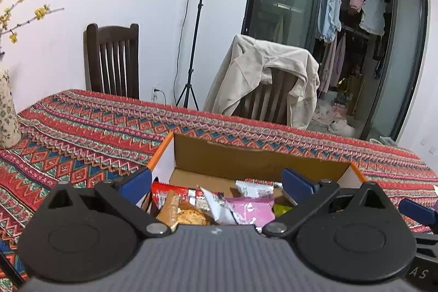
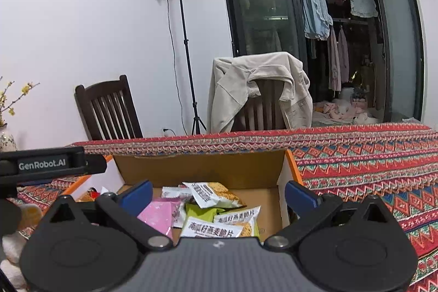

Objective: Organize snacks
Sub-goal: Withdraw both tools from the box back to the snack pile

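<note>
Both grippers are held side by side just above the near edge of an open cardboard box, each tilted slightly downward toward its contents. The left gripper has its blue-padded jaws spread wide with nothing pinched between them; the snacks lie below and beyond the pads, not touching them. The right gripper is likewise wide apart and empty, and in its view the black body of the left tool shows at the left edge. The box sits on a table covered by a red patterned tablecloth, and its orange-edged walls stand upright. Inside it is a loose heap of snack packets: a pink packet near the middle, a red wrapper and a biscuit pack toward the left, a white oat-crisp packet lying tilted on top farther back, and two more of the same kind at the near right over a green packet. The far right part of the box floor is bare cardboard.
</note>
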The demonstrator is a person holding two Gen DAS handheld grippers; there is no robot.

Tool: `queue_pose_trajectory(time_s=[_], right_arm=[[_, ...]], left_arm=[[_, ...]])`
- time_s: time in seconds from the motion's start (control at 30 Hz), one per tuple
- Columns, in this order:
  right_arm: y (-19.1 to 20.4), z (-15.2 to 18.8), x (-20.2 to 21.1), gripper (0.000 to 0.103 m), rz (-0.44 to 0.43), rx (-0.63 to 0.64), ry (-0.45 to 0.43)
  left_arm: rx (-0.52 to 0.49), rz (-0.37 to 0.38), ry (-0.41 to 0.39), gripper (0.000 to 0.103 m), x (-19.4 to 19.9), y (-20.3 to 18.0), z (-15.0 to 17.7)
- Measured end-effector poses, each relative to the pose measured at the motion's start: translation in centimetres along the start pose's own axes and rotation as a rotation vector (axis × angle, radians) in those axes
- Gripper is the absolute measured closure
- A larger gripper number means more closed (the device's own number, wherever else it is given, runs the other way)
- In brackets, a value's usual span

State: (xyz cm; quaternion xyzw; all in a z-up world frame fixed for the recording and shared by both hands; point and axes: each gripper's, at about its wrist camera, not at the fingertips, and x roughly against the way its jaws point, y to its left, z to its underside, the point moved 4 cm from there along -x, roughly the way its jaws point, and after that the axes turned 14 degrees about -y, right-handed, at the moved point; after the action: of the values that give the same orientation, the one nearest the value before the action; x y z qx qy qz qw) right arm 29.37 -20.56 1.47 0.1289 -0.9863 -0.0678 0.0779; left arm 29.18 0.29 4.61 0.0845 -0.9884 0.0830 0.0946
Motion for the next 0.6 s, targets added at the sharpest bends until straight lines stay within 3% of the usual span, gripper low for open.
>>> queue_pose_trajectory(time_s=[0.27,0.6], right_arm=[[1.0,-1.1,2.1,0.000,-0.024,0.009,0.023],[1.5,-0.5,7.0,0.000,-0.014,0.022,0.056]], left_arm=[[0.007,0.006,-0.025,0.000,3.4,0.6,-1.5],[0.009,0.028,-0.025,0.000,8.6,2.3,-1.1]])
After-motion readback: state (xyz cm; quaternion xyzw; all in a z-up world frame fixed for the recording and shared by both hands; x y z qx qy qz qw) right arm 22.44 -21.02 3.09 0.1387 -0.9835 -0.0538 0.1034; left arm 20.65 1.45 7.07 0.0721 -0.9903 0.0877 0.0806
